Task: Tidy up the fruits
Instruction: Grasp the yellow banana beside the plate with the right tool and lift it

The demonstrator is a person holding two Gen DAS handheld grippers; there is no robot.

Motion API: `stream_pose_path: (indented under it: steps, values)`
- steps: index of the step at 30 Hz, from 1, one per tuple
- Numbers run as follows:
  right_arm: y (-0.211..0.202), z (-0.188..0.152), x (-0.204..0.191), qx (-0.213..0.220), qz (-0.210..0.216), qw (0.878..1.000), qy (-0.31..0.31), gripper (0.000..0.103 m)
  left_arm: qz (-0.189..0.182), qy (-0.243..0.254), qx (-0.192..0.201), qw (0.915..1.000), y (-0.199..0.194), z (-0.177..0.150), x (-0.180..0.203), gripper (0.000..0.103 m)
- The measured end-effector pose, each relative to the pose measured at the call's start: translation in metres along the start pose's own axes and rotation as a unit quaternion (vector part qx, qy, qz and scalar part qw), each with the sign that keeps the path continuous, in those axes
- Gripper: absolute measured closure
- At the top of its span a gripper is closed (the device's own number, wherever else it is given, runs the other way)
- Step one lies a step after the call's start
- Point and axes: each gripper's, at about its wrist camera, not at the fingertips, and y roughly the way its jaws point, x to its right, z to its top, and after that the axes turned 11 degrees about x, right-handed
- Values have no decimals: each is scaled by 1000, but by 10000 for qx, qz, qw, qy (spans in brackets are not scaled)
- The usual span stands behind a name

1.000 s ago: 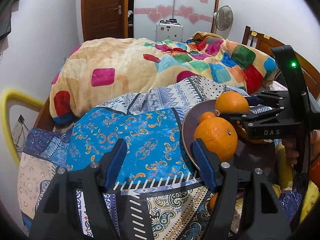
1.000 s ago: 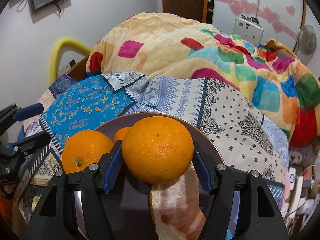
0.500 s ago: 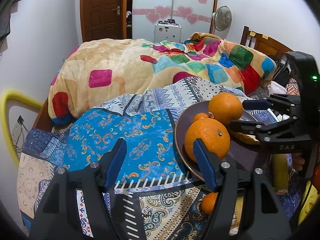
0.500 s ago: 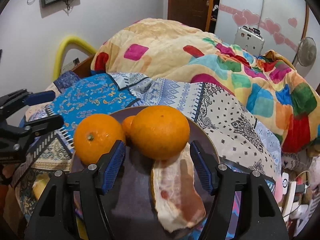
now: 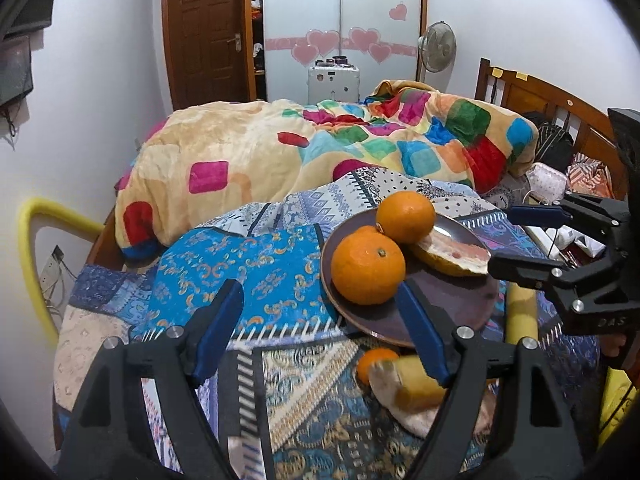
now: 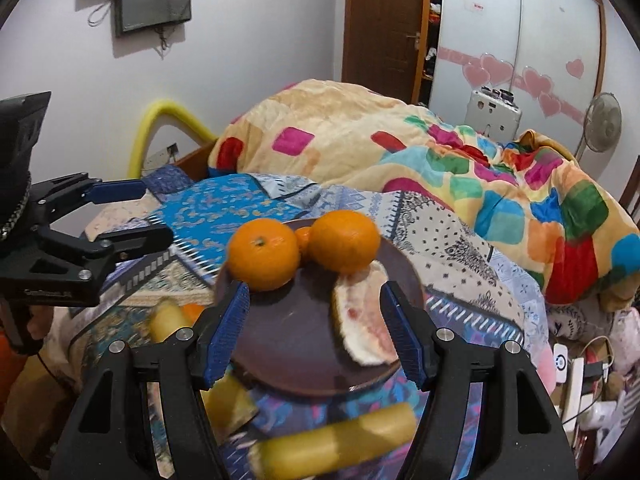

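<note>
**Oranges on the plate, both grippers empty**

A dark plate (image 6: pixel 304 364) on the bed's patterned quilt (image 5: pixel 248 264) carries two large oranges (image 6: pixel 264 254) (image 6: pixel 346 246), a smaller one tucked between them, and a pale fruit slice (image 6: pixel 362 320) to the right. The right hand-held gripper (image 6: pixel 314 330) hovers at the plate's near edge, spread wide, grasping nothing. The left hand-held gripper (image 5: pixel 320 332) is likewise wide apart and empty, left of the plate.
</note>
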Motion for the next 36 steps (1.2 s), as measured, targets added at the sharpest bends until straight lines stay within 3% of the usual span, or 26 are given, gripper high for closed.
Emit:
stream_pose_path:
  steps: [10, 28, 32, 36]
  values:
    - [-9, -26, -35, -68, 288, 9994, -159, 39, 171, -25, -75, 9998, -25, -29, 1, 21]
    - [33, -48, -71, -538, 562, 9959, -464, 39, 375, -162, -432, 9982, -28, -71, -26, 10]
    - [37, -49, -77, -537, 530, 9953, -600, 50, 378, -182, -477, 9980, -27, -75, -28, 10]
    - [35, -49, -82, -494, 413, 9951, -753, 52, 376, -197, -485, 9979, -29, -76, -27, 10]
